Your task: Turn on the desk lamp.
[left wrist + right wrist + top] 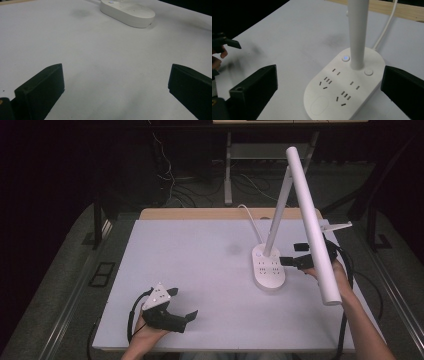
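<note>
A white desk lamp stands at the table's right middle. Its oval base [268, 267] carries several sockets, and a small button [345, 58] on it glows blue. A slim stem [277, 212] rises to a long tube head [310, 220] that slants over my right hand. My right gripper [292, 254] is open just right of the base [344, 87], its jaws spread about as wide as the base and apart from it. My left gripper [182, 304] is open near the front left, with bare table between its jaws. The base [127, 12] lies far ahead of it.
The white table top [200, 260] has a wooden strip [200, 213] along its far edge. The lamp's white cord [387, 25] runs off over that edge. Cables and a metal desk frame [228, 175] stand on the dark floor behind. A faint grey smudge [234, 248] marks the table.
</note>
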